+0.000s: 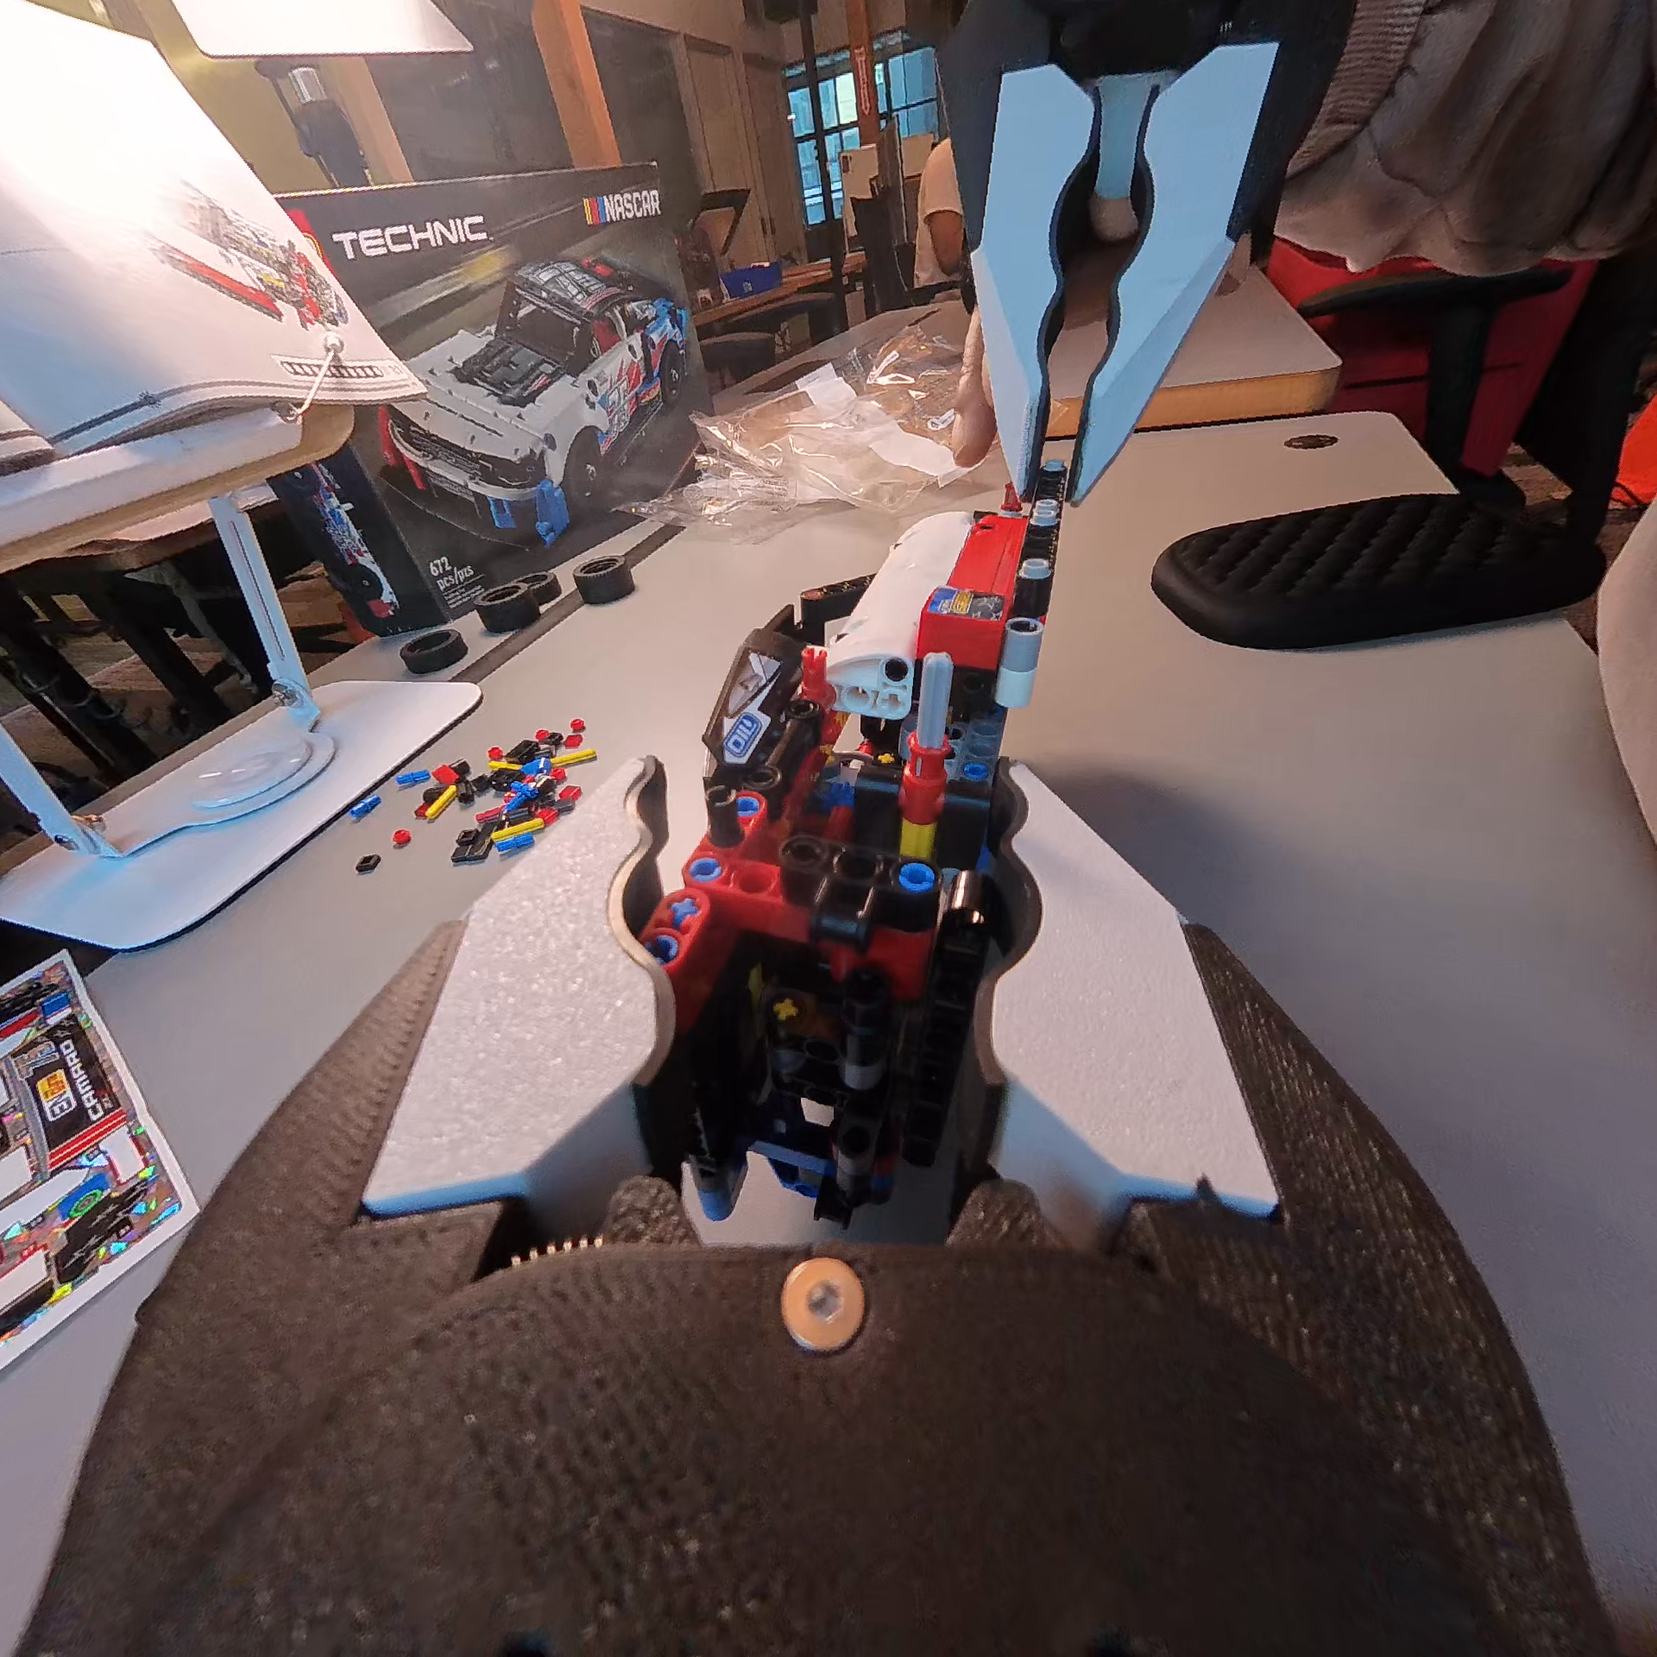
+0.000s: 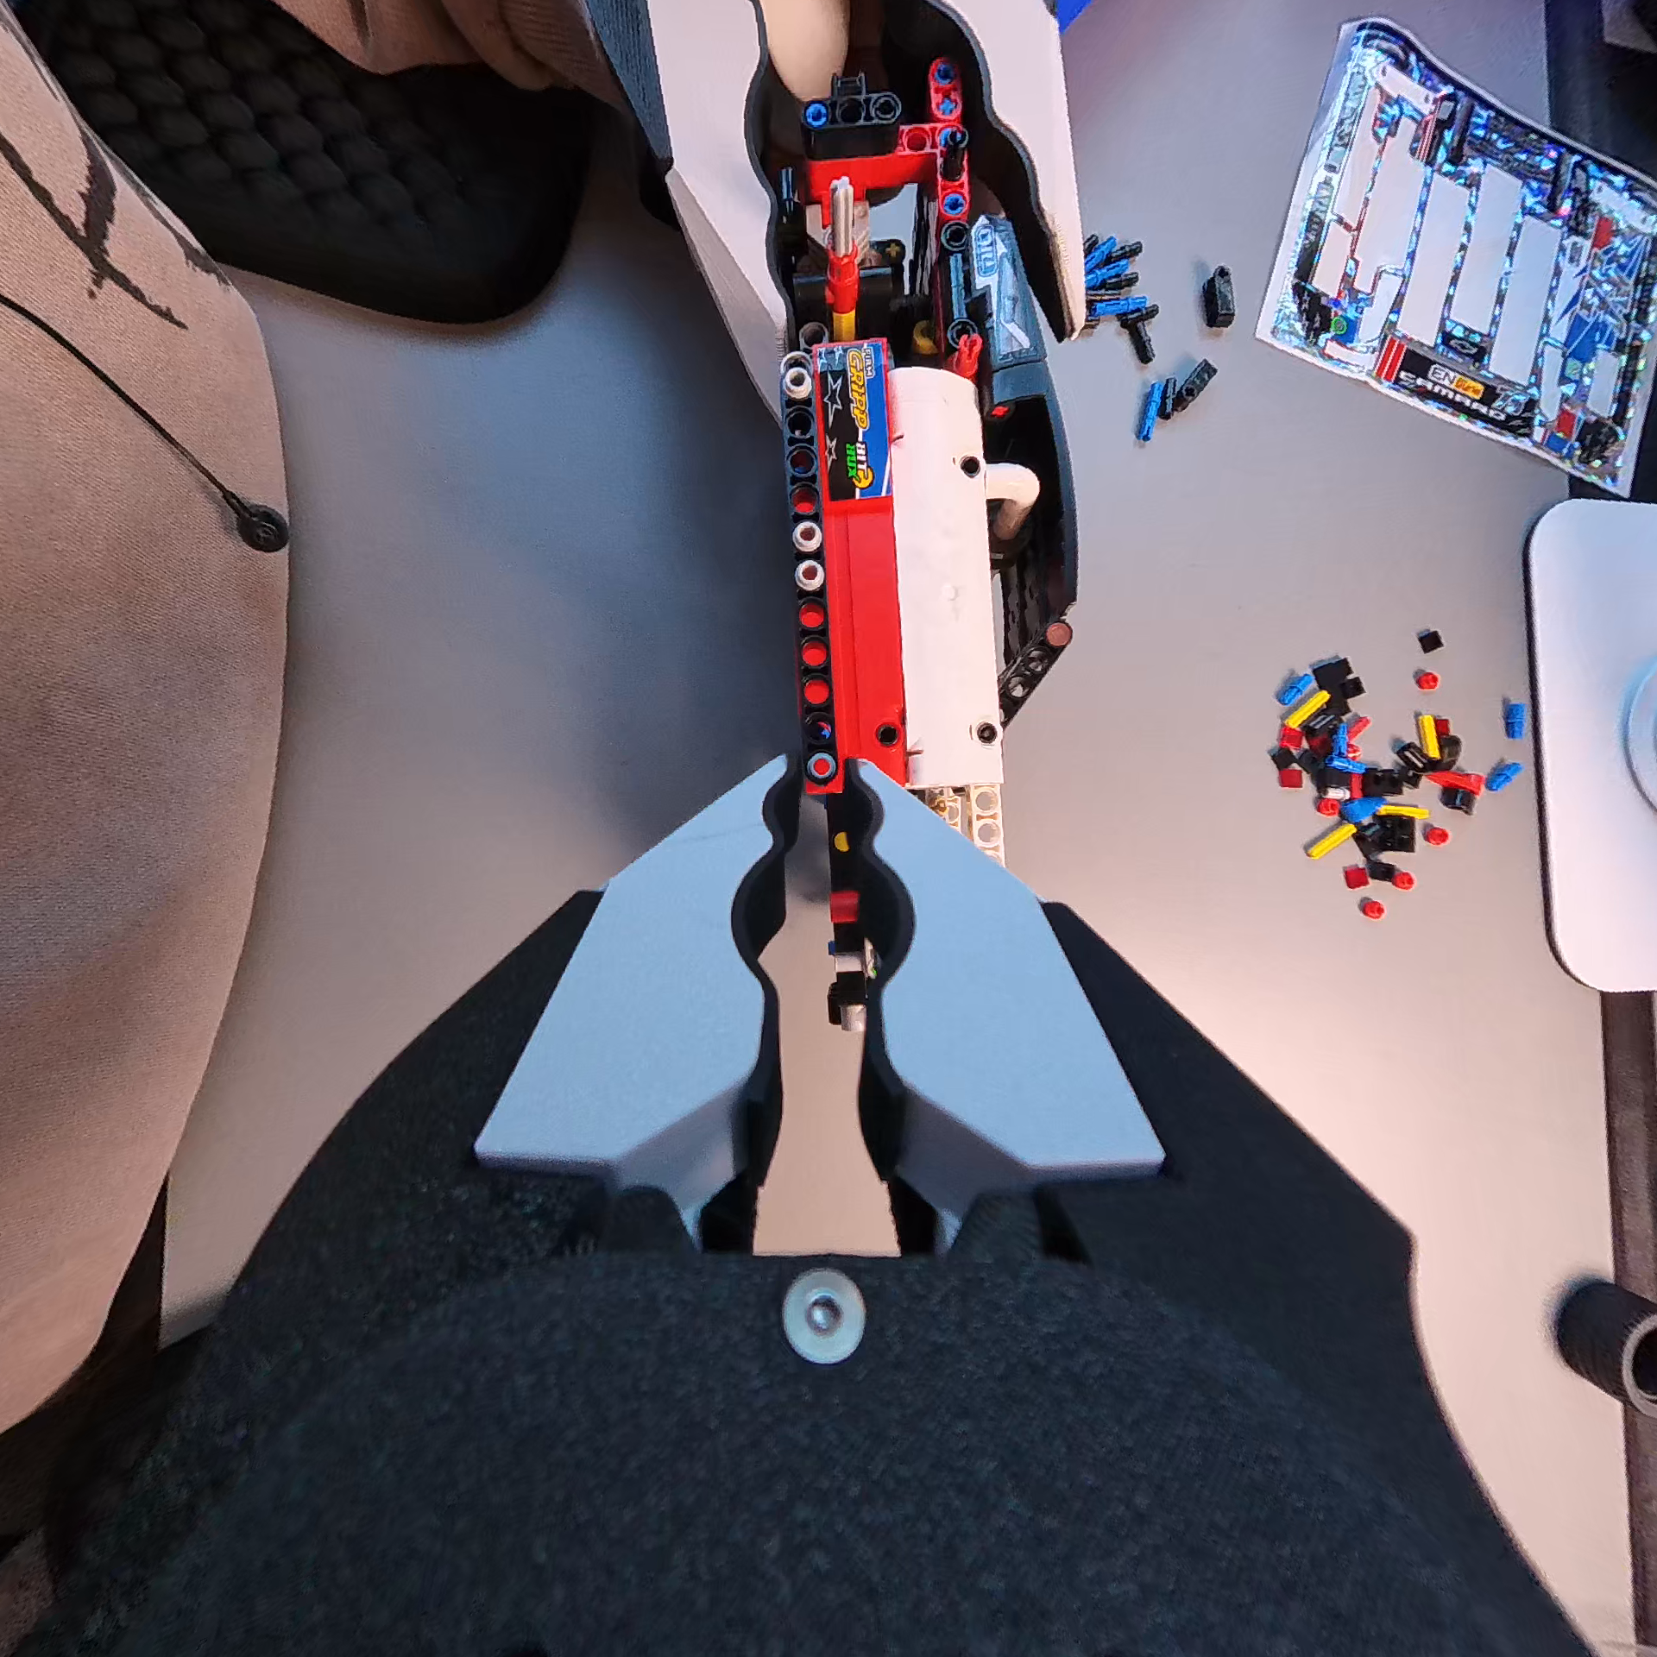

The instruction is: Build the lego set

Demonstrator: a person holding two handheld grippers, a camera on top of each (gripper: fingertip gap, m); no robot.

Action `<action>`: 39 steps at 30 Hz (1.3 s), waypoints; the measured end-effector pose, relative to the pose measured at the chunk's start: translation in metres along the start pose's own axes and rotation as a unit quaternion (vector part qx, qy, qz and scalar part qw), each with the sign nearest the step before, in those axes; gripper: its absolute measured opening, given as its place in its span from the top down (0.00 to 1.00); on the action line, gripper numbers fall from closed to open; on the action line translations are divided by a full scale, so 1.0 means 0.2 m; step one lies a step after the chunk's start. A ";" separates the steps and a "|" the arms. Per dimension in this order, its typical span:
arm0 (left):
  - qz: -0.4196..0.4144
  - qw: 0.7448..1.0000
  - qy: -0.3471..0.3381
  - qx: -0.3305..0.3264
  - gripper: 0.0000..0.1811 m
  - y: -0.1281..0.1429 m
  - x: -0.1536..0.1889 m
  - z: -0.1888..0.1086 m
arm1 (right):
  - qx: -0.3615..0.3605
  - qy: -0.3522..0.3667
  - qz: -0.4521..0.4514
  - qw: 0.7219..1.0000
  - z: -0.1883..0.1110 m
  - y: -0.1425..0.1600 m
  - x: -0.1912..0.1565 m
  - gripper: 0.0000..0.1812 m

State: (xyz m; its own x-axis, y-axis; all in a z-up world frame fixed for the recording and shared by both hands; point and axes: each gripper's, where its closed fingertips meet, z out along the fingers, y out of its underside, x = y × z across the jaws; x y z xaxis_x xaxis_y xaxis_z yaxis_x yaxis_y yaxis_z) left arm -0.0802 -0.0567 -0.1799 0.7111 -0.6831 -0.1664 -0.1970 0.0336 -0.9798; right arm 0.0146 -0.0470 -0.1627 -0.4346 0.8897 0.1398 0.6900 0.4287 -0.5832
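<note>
Lego car (image 1: 861,861) clamped by left hand-held gripper (image 1: 829,789), right hand-held gripper (image 2: 825,776) pinching its end.

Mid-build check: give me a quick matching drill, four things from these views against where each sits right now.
Things:
1. lego car assembly
2. loose lego pieces
3. sticker sheet
4. black tyres

Places:
A. flat on the table, a corner near the stand's base
B. in front of the set box
C. between the left gripper's fingers
D. scattered beside the stand's base

Pairs: 1-C, 2-D, 3-A, 4-B
</note>
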 end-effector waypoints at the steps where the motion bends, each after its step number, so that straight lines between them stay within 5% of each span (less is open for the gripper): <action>1: 0.000 1.000 0.000 0.000 0.61 0.00 0.00 0.00 | 0.000 0.000 -0.001 1.000 0.00 0.00 0.00 0.97; 39: -0.016 1.000 -0.002 -0.003 0.61 0.00 -0.02 0.00 | 0.009 0.041 -0.051 0.998 0.00 -0.04 0.01 0.98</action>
State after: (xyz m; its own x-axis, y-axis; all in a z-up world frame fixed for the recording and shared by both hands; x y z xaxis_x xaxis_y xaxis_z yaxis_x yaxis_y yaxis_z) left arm -0.0827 -0.0542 -0.1802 0.7198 -0.6809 -0.1353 -0.1778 0.0076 -0.9840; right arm 0.0067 -0.0484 -0.1579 -0.4524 0.8522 0.2630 0.6346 0.5148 -0.5764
